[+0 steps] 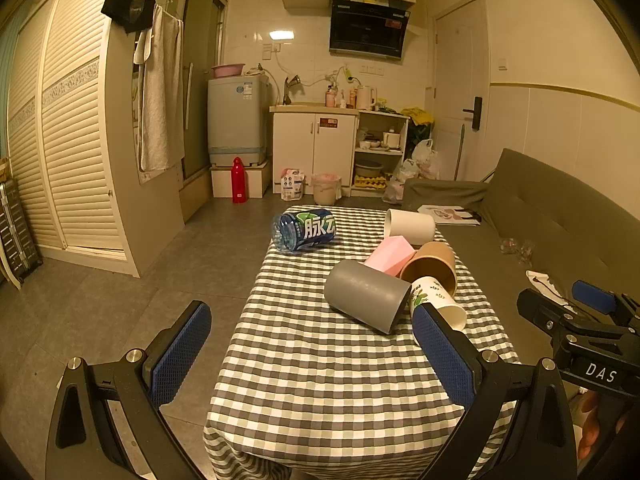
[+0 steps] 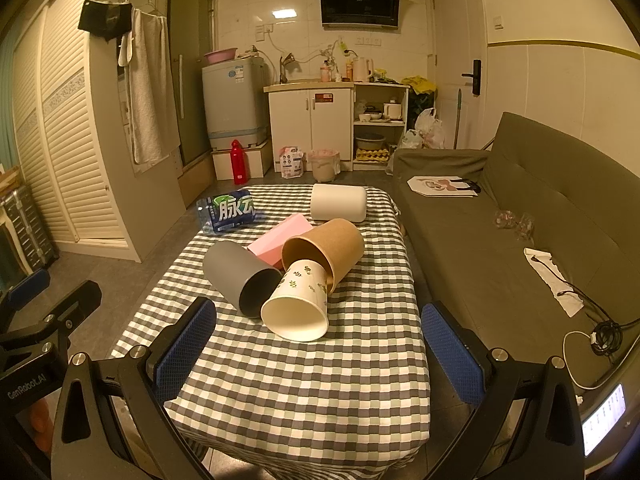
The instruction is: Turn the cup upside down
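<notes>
Several cups lie on their sides on a checked tablecloth [image 2: 296, 392]. A grey cup [image 2: 236, 276] [image 1: 366, 294] points its mouth toward me. A white paper cup with a leaf print [image 2: 298, 302] [image 1: 434, 300] rests against it, with its base tucked into a brown paper cup [image 2: 326, 246] [image 1: 432, 264]. A plain white cup [image 2: 339, 202] [image 1: 410, 226] lies farther back. My right gripper [image 2: 316, 350] is open, held short of the leaf-print cup with nothing between its fingers. My left gripper [image 1: 312, 354] is open too, near the table's front edge, empty.
A blue-labelled bottle [image 2: 228, 210] [image 1: 304, 230] lies at the table's far left corner. A pink block [image 2: 278, 242] [image 1: 390, 256] sits behind the grey cup. A grey sofa [image 2: 520, 216] runs along the right side. Tiled floor lies to the left.
</notes>
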The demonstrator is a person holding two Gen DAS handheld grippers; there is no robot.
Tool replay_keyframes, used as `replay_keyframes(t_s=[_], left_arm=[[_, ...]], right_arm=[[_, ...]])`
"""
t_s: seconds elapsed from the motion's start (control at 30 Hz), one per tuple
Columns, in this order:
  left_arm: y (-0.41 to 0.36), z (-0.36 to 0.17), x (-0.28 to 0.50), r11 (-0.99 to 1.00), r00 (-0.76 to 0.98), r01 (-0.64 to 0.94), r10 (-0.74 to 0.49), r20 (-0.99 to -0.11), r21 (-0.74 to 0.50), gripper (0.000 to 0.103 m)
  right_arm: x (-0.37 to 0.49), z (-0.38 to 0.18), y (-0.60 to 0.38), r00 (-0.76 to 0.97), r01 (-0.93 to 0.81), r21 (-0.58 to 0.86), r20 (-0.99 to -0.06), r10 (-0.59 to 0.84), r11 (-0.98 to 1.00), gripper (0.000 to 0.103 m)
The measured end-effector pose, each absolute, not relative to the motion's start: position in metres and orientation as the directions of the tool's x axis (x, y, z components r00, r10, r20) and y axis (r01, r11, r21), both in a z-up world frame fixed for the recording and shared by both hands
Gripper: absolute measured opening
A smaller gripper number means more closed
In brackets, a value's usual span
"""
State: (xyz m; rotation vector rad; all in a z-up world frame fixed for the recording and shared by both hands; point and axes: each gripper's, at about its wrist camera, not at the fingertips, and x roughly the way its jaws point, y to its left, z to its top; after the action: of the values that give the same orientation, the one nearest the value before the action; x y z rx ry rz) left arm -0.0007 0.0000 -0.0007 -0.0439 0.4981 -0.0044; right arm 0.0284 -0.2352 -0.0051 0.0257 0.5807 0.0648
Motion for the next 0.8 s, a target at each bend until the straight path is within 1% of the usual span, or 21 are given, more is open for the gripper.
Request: replay_keyframes(t_s=[0.8], left_arm=[[0.0009, 0.0026, 0.0018, 0.999, 0.878, -0.006, -0.017, -0.478, -0.046, 0.103]], right_arm=[[0.0288, -0.0006, -0.2321, 0.836, -0.062, 0.039, -0.544, 0.073, 0.997, 0.103]])
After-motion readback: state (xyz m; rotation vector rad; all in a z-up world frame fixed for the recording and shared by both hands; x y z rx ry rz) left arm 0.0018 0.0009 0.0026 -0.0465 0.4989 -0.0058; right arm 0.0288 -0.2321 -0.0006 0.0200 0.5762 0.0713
